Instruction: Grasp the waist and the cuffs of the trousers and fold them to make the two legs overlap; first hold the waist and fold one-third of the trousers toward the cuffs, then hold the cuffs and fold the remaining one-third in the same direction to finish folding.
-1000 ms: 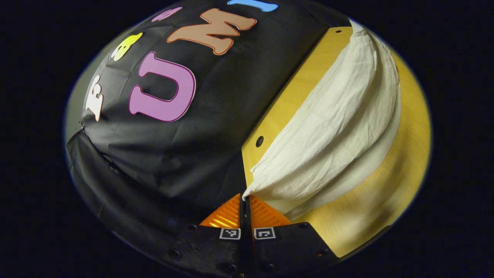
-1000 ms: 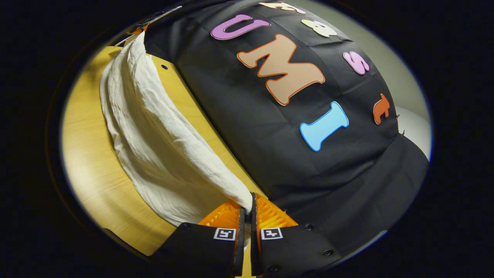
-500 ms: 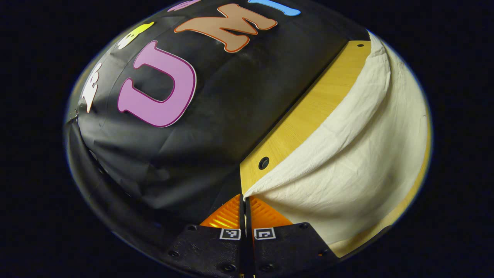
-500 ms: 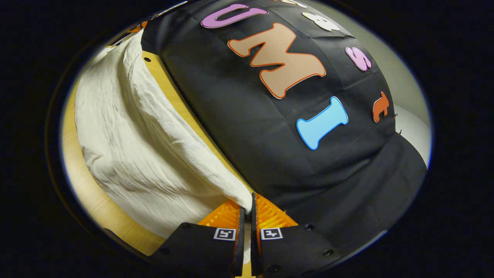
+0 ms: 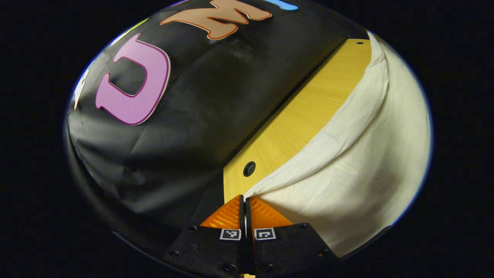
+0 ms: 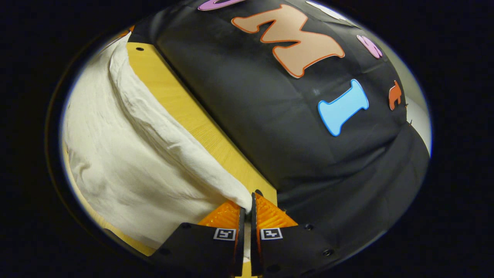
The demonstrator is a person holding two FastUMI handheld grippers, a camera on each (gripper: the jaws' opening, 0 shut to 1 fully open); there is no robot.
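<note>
Left gripper view: we have the left tool (image 5: 245, 200) clamped on one corner of the trousers (image 5: 347, 162), the right tool (image 6: 247, 206) on another, so the edge stretches taut above the surface (image 5: 305, 116) for folding.

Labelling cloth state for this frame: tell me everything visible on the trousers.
The trousers are cream-white, of thin, crinkled woven-looking cloth. The left tongs and the right tongs are each shut on a corner of one edge, so the cloth hangs slack between them in a broad sagging sheet. Its lower part spreads over the yellow wooden table, near the booth's wall. Waist, cuffs and seams cannot be told apart.
</note>
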